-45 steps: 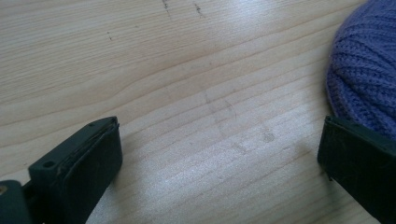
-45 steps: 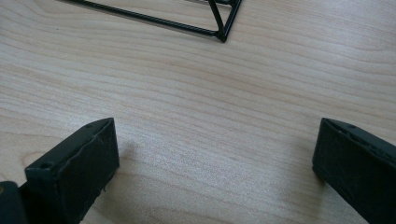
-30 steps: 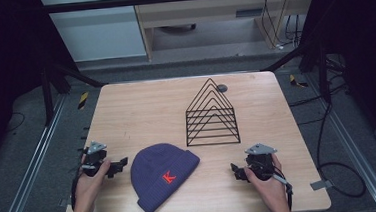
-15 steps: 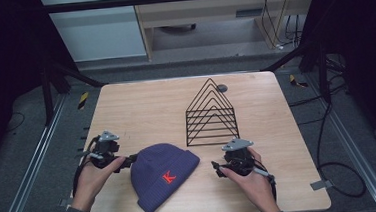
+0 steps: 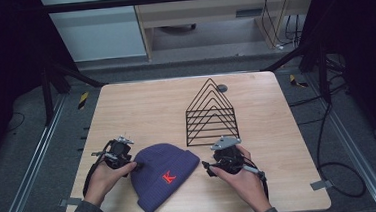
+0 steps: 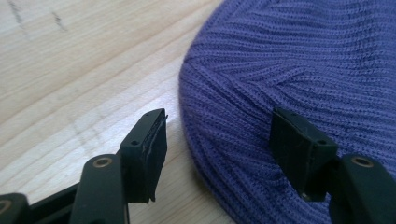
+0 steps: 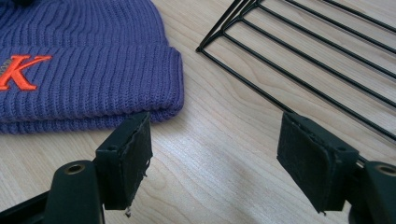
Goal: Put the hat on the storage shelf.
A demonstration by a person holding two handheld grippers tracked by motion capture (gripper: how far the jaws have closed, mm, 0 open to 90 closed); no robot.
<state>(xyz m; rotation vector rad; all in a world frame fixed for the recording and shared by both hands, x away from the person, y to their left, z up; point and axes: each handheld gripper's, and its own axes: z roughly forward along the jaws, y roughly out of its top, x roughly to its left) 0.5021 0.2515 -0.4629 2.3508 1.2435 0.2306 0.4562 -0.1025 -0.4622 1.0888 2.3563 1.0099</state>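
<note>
A purple knit beanie (image 5: 163, 175) with an orange K lies flat near the table's front edge. My left gripper (image 5: 132, 166) is open at the beanie's left rim. In the left gripper view, the left gripper (image 6: 224, 149) straddles the edge of the beanie (image 6: 303, 60), one jaw over bare wood and the other over the knit. My right gripper (image 5: 206, 168) is open just right of the beanie's cuff. In the right gripper view, the right gripper (image 7: 217, 163) holds only bare wood between its jaws, with the folded cuff of the beanie (image 7: 84, 60) just ahead to the left.
A black wire triangular rack (image 5: 210, 115) stands behind my right gripper, and its base wires (image 7: 317, 60) run close to the right jaw. A small dark disc (image 5: 222, 88) sits behind the rack. The wooden table (image 5: 141, 109) has bare room at back left.
Both grippers have moved inward from the table's sides toward the beanie. The left one now reaches its rim and the right one nears its cuff. The beanie has not moved.
</note>
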